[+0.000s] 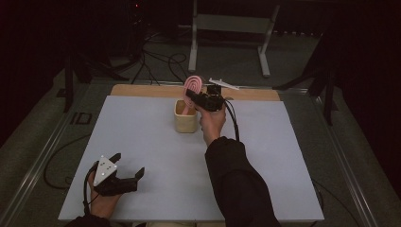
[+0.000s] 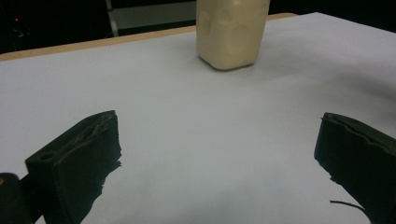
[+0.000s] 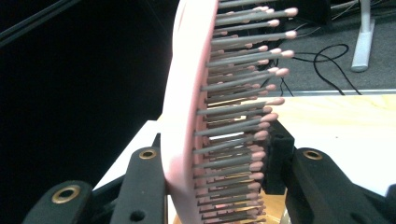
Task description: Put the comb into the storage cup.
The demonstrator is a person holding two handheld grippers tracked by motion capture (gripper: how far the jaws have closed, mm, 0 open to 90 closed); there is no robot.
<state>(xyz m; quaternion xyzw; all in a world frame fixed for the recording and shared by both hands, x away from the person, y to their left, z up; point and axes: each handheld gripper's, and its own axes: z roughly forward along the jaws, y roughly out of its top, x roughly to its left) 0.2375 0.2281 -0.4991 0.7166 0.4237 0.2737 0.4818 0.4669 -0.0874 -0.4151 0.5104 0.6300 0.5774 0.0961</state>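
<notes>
My right gripper (image 1: 191,97) clamps a pink hairbrush (image 3: 187,107), grey bristles pink-tipped, upright above the cream cup (image 1: 185,117). My left gripper (image 1: 126,168) rests wide apart, holding nothing.

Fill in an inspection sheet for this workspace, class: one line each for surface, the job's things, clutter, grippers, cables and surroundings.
Surface: white tabletop with a wooden strip along its far edge.
Job's things: pink hairbrush, head up, handle end down in the cream holder near the far edge.
Clutter: nothing seen.
Grippers: right gripper shut on the hairbrush, jaws clamping its back and bristles; left gripper open over the near left corner, nothing between its jaws.
Cables: black cable trailing from the right gripper; more black cables on the floor beyond.
Surroundings: dark room, grey floor, white metal stand behind.
</notes>
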